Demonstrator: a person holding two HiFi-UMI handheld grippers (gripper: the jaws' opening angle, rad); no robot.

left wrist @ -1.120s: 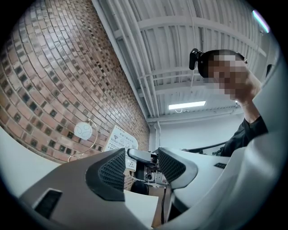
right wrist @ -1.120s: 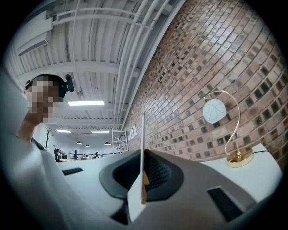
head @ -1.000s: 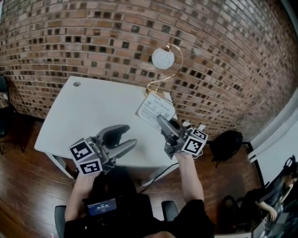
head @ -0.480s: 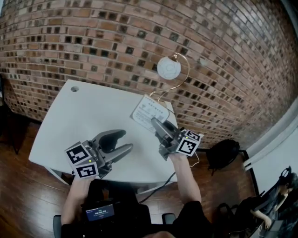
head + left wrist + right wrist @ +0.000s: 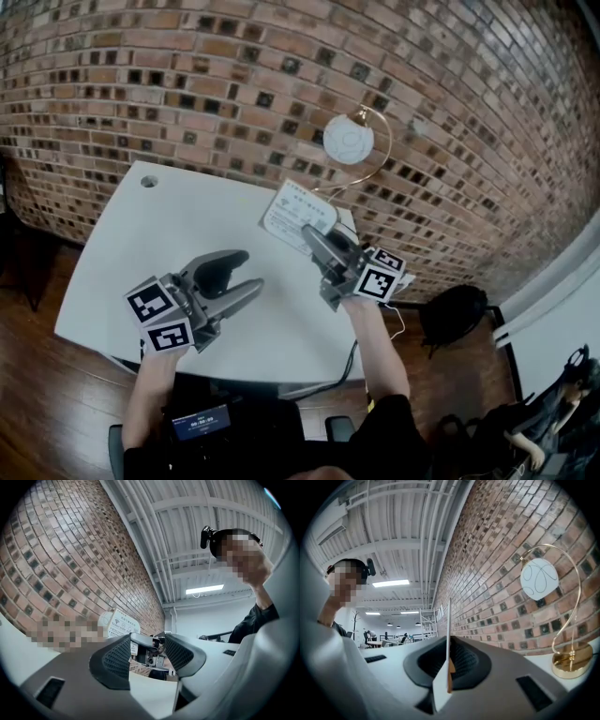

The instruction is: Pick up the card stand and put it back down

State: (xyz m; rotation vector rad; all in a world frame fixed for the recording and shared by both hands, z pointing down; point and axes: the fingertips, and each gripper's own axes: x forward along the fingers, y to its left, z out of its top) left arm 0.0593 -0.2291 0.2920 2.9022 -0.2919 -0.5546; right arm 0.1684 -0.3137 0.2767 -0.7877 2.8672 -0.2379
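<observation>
One white card stand (image 5: 296, 213) sits clamped edge-on in the right gripper (image 5: 312, 234) at the far right corner of the single white table (image 5: 131, 253), near the one gold-stemmed lamp (image 5: 348, 141) by the brick wall (image 5: 187, 75). Whether its foot clears the tabletop cannot be told. The second of the two grippers, the left gripper (image 5: 247, 271), hangs over the table's near side, jaws parted (nothing gripped).

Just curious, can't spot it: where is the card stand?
Head view, right of centre: the card stand is pinched by the right gripper over the table, near the gold lamp.
</observation>
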